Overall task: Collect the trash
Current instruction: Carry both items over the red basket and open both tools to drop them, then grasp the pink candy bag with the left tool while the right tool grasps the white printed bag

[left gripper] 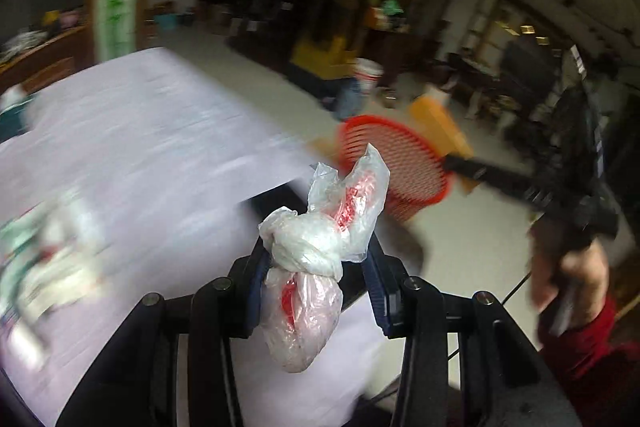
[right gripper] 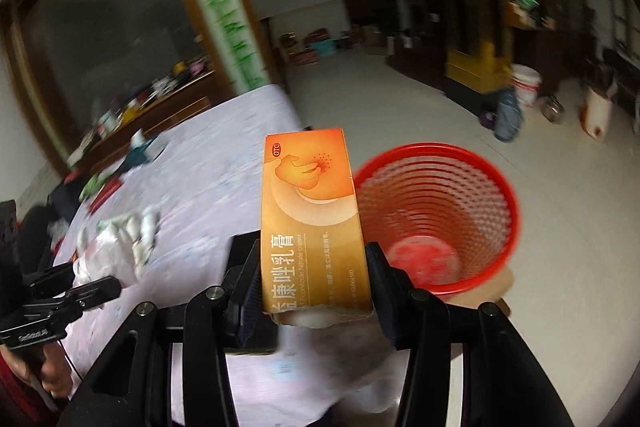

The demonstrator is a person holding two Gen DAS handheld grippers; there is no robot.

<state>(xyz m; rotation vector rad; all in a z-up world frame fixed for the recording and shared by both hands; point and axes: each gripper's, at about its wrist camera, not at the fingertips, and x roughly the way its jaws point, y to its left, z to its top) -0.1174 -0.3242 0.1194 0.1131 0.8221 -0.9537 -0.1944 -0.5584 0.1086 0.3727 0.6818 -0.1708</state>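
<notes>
While its blue pads [left gripper: 256, 267] pinch a knotted plastic bag [left gripper: 316, 255], the left gripper [left gripper: 316, 267] hangs over the lilac table [left gripper: 140, 131]; the right gripper [right gripper: 314, 279] clamps an orange ointment box [right gripper: 312, 219] just beside the red mesh bin [right gripper: 436, 215]

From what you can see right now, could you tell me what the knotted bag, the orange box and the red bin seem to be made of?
Knotted bag: thin, translucent plastic film, crinkled and glossy; something red shows through.
Orange box: likely printed cardboard with a slight sheen; crisp folded edges, flap open at the near end.
Red bin: probably moulded plastic, an open mesh wall with a solid rim.
</notes>
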